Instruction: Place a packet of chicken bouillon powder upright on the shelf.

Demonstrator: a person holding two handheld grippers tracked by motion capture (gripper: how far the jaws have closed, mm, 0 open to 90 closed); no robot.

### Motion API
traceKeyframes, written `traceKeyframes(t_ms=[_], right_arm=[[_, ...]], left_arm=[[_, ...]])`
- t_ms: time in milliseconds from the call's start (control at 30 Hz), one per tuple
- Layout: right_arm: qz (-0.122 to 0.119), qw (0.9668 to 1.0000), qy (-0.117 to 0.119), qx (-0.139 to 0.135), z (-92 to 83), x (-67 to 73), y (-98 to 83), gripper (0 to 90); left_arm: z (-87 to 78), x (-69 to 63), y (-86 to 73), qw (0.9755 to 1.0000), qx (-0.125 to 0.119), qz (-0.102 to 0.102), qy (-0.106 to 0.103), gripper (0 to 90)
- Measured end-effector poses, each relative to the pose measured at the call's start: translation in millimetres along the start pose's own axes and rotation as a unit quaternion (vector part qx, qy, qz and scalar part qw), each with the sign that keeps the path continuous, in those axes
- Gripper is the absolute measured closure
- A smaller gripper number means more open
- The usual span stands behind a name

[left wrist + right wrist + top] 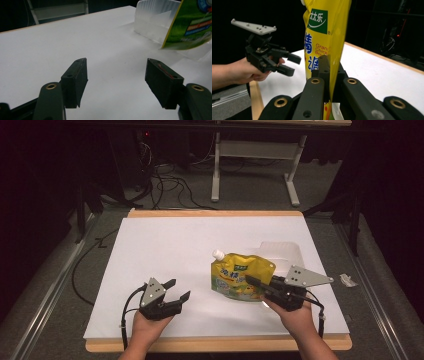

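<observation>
your right hand-held gripper (254,283) is clamped on the lower edge of the yellow plastic spouted pouch with green label (241,276), held above the white bench (165,245) right of centre. your left hand-held gripper (177,290) has jaws wide apart, nothing between, near the front left.

We see right gripper (329,75) jaws clamped on yellow pouch (324,32), left gripper (289,64) left of pouch, jaws apart, above white table (382,72).
</observation>
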State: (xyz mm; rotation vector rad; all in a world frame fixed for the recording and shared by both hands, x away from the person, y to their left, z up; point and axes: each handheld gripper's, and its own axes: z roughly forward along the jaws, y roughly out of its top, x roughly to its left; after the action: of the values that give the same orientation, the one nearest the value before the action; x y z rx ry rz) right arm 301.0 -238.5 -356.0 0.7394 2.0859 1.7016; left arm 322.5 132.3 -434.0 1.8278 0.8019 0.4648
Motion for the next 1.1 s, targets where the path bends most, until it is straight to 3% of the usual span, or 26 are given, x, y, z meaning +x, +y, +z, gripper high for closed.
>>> traceKeyframes(t_ms=[433,1100], right_arm=[[0.004,0.9989,-0.044,-0.013,-35.6,-25.4,3.3,90.0],[0.019,0.9963,-0.082,-0.015,-75.3,-47.9,-7.4,90.0]], left_arm=[[0.9,-1.1,-0.3,1.0,0.003,0.003,-0.003,34.8],[1.7,-1.1,-0.5,0.9999,0.006,0.005,-0.008,35.0]])
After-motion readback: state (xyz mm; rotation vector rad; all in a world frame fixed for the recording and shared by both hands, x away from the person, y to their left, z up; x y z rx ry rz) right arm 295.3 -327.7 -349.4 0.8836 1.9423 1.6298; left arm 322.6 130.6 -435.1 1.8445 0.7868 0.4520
